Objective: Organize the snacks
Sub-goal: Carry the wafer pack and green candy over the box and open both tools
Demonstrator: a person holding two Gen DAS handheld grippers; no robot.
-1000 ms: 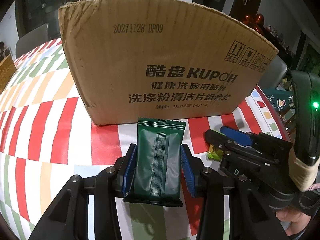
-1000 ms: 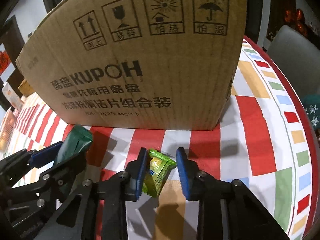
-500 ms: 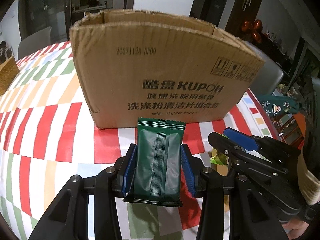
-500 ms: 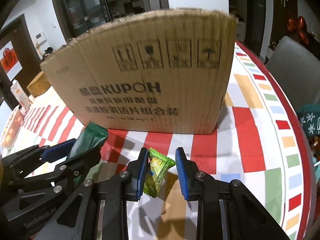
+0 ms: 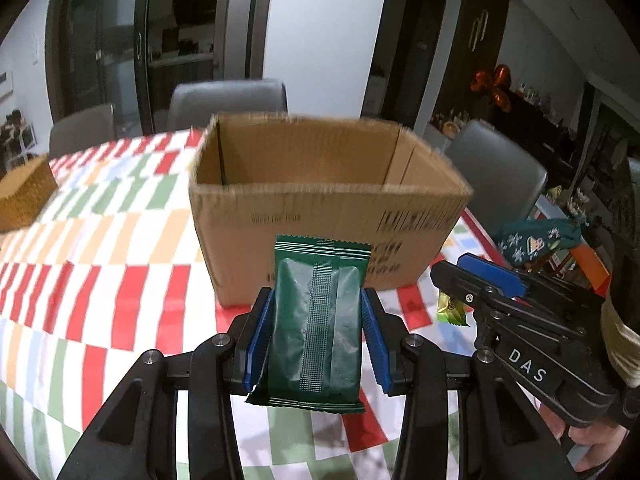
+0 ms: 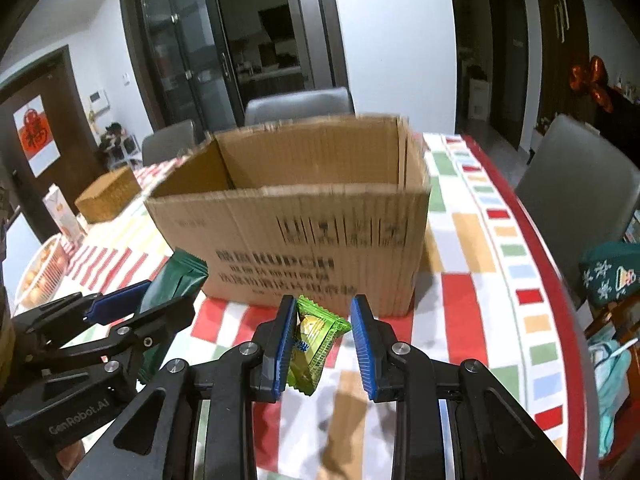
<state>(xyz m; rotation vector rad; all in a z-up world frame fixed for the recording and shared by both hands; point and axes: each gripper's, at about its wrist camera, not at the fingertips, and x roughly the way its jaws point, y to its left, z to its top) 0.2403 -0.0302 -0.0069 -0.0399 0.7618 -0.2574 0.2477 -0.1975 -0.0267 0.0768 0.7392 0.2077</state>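
Note:
My left gripper point(image 5: 316, 340) is shut on a dark green snack packet point(image 5: 316, 320), held upright above the table. My right gripper point(image 6: 323, 340) is shut on a small light green candy packet point(image 6: 314, 344). Both are raised in front of an open cardboard box point(image 5: 320, 208) with printed text on its near wall; it also shows in the right wrist view point(image 6: 304, 232). The part of its inside that I see is empty. The right gripper shows at the right of the left wrist view point(image 5: 480, 280). The left gripper with the green packet point(image 6: 172, 284) shows at the left of the right wrist view.
The table wears a red, green and orange checked cloth point(image 5: 100, 240). A woven basket point(image 6: 108, 196) and a carton point(image 6: 60, 212) stand at the far left. Grey chairs point(image 5: 228, 100) stand around the table. A green festive bag point(image 6: 612, 276) lies off the right edge.
Both grippers have risen with their packets. The box top, level with the cameras before, is now seen from above with its opening in view.

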